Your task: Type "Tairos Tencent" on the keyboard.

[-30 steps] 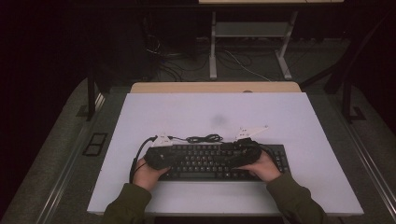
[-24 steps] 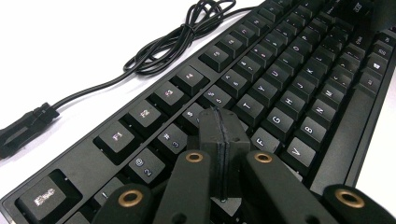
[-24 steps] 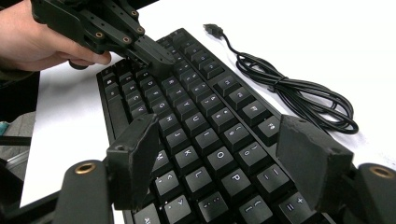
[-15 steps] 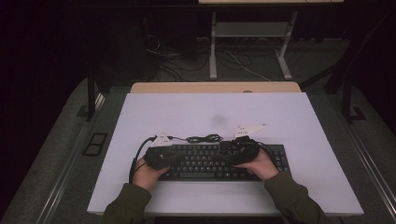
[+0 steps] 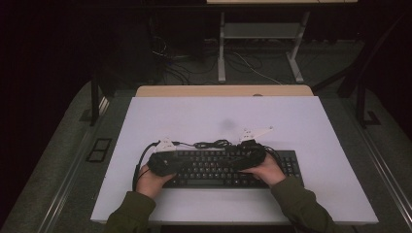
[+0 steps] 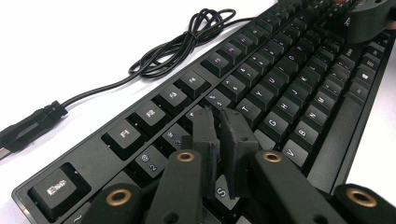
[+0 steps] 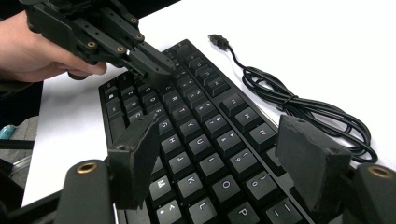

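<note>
A black keyboard lies across the near middle of the white table, also seen in the left gripper view and the right gripper view. Its black cable is coiled just behind it, ending in a USB plug. My left gripper is shut, with its tips just over the upper-left letter keys and nothing between them. My right gripper is wide open above the right-hand letter keys. In the high view the left gripper and right gripper point toward each other over the keyboard.
The coiled cable and plug rest on bare table behind the keyboard. The left gripper and the hand holding it appear at the far end in the right gripper view. A wooden strip edges the table's back.
The right hand and its gripper have drifted slightly left over the keyboard. The left gripper and the keyboard have stayed where they were.
</note>
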Action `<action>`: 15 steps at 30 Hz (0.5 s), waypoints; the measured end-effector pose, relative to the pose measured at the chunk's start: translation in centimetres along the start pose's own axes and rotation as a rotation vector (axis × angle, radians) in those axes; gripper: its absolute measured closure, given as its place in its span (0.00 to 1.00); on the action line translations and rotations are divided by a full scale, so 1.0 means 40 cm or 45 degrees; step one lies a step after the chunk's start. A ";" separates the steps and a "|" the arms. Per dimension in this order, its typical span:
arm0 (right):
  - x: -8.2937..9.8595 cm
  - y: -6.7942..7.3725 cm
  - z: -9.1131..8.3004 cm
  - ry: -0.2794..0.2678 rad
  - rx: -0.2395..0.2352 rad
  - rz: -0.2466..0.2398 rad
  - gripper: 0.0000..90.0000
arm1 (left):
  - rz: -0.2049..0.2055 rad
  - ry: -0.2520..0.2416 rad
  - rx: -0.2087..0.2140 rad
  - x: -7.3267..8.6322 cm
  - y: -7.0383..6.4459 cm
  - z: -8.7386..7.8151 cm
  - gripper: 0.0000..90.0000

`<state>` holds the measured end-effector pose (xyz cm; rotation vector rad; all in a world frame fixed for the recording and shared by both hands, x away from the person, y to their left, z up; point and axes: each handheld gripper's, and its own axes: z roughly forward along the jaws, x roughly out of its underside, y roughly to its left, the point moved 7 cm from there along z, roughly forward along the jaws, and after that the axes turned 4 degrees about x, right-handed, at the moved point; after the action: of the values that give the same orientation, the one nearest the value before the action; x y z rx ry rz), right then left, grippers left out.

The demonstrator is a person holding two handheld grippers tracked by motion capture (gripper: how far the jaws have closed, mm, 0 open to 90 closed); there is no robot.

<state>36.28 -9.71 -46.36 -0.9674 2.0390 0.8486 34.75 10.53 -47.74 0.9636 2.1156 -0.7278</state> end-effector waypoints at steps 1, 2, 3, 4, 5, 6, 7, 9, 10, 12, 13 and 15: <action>-0.001 -0.001 0.001 0.000 -0.002 -0.001 0.34 | 0.003 0.003 -0.001 0.000 0.000 -0.001 0.91; -0.001 -0.001 0.003 0.002 -0.005 0.003 0.34 | 0.001 -0.001 -0.001 0.000 -0.001 -0.002 0.91; -0.001 0.000 0.004 0.005 -0.005 0.003 0.34 | 0.003 -0.001 0.003 -0.001 -0.002 -0.002 0.90; -0.001 0.000 0.007 0.008 -0.008 -0.001 0.34 | 0.004 0.000 0.001 -0.001 -0.003 -0.004 0.89; -0.002 0.000 0.008 0.013 -0.011 -0.005 0.34 | 0.004 -0.002 0.000 -0.001 -0.003 -0.005 0.88; -0.003 0.000 0.010 0.015 -0.012 -0.008 0.34 | 0.003 -0.006 0.002 -0.001 -0.004 -0.005 0.87; -0.003 0.001 0.011 0.019 -0.016 -0.003 0.34 | 0.000 -0.008 0.001 -0.001 -0.005 -0.007 0.86; -0.005 0.003 0.015 0.020 -0.017 -0.001 0.34 | 0.001 -0.015 -0.002 -0.002 -0.006 -0.011 0.82; -0.006 0.005 0.016 0.020 -0.018 -0.001 0.35 | -0.003 -0.020 -0.004 -0.003 -0.007 -0.013 0.80; -0.005 0.008 0.018 0.024 -0.017 -0.002 0.36 | -0.001 -0.021 -0.005 -0.002 -0.009 -0.014 0.76; -0.004 0.010 0.019 0.023 -0.019 -0.007 0.36 | 0.002 -0.018 -0.007 -0.002 -0.010 -0.015 0.74; -0.003 0.011 0.019 0.023 -0.020 -0.007 0.37 | 0.008 -0.012 -0.007 0.000 -0.011 -0.016 0.69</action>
<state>36.22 -8.85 -46.54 -0.9917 2.0468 0.8571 34.19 10.74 -47.29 0.9619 2.1043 -0.7221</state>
